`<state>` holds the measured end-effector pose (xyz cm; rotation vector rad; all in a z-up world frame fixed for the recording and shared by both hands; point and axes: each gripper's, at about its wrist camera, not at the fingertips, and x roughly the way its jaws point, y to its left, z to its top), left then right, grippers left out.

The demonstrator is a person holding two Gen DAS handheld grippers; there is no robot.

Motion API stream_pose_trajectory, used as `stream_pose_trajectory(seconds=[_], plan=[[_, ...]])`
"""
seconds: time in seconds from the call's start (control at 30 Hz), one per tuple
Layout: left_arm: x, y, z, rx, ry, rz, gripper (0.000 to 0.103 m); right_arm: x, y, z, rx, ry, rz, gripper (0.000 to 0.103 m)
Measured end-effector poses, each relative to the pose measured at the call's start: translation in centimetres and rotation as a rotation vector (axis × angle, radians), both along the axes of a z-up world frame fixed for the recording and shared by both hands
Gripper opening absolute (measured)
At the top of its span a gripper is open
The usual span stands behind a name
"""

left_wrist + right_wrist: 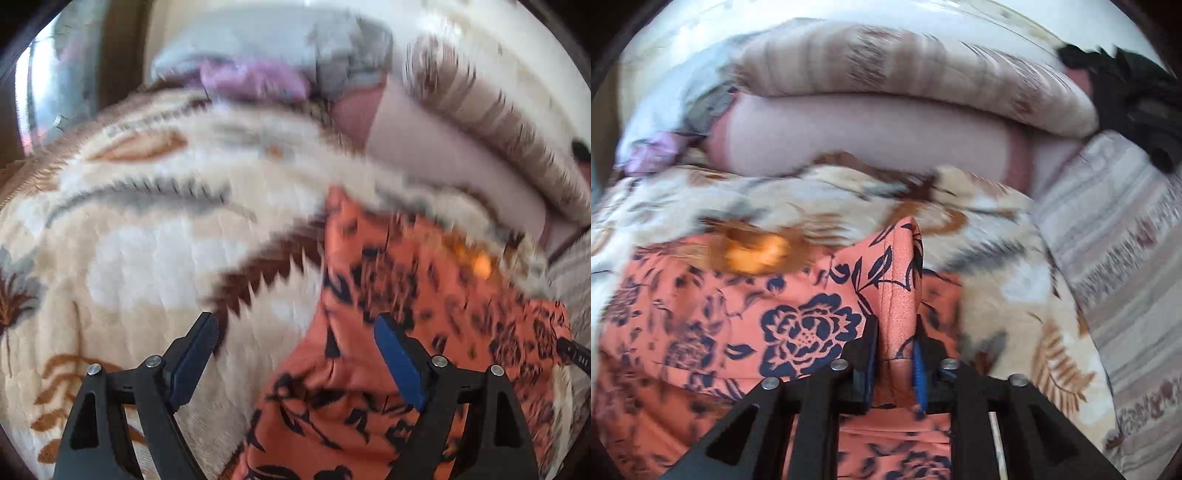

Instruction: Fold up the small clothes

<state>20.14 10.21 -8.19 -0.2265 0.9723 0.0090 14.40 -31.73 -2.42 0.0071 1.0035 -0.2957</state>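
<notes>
The right gripper pinches a seamed edge of the orange flowered cloth, and the fold stands up between its two fingers. The left gripper is spread wide with nothing in it, hanging over the near left edge of the same cloth. The cloth lies on a fluffy blanket with leaf shapes. It looks thin, light and floppy, so it will sag. The hem or a corner seems the best spot to grab.
</notes>
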Motion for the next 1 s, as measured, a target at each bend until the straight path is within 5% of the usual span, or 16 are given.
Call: stream_pose_trajectory(seconds=[0.03, 0.07, 0.23, 0.33, 0.43, 0.5, 0.53, 0.7, 0.77, 0.83, 1.0], plan=[[-0.2, -0.5, -0.5, 0.050, -0.009, -0.013, 0.087, 0.4, -1.0, -3.0, 0.124, 0.136, 0.002, 0.061], [-0.8, -0.8, 0.2, 0.077, -0.056, -0.005, 0.087, 0.0, -1.5, -4.1, 0.184, 0.152, 0.003, 0.062], [-1.8, -0.2, 2.0, 0.091, -0.129, 0.034, 0.082, -2.1, -4.0, 0.4, 0.290, -0.110, -0.073, 0.063], [-0.3, -0.3, 0.0, 0.081, -0.012, 0.011, 0.082, -2.0, -4.0, 2.8, 0.419, -0.236, 0.004, 0.075], [-0.4, -0.4, 0.2, 0.074, -0.040, 0.021, 0.082, -0.2, -2.9, 0.3, 0.633, -0.203, 0.098, 0.086], [-0.4, -0.4, 0.0, 0.073, -0.042, 0.020, 0.082, 1.8, -3.4, -5.6, 0.626, -0.030, 0.022, 0.086], [-0.5, -0.4, 0.1, 0.071, -0.046, 0.020, 0.082, 1.7, -3.8, -6.6, 0.639, -0.037, -0.003, 0.082], [-0.3, -0.4, 0.0, 0.073, -0.043, 0.028, 0.082, 1.5, -3.4, -2.3, 0.641, -0.216, 0.043, 0.082], [-0.4, -0.4, 0.0, 0.072, -0.047, 0.027, 0.083, 3.0, -4.6, -3.9, 0.616, -0.193, 0.002, 0.093], [-0.3, -0.2, -0.1, 0.054, -0.045, 0.026, 0.084, 4.2, -5.7, -7.3, 0.629, -0.087, -0.061, 0.094], [-0.3, -0.2, -0.2, 0.050, -0.051, 0.021, 0.087, 0.3, -3.9, -2.6, 0.645, -0.203, -0.010, 0.093]])
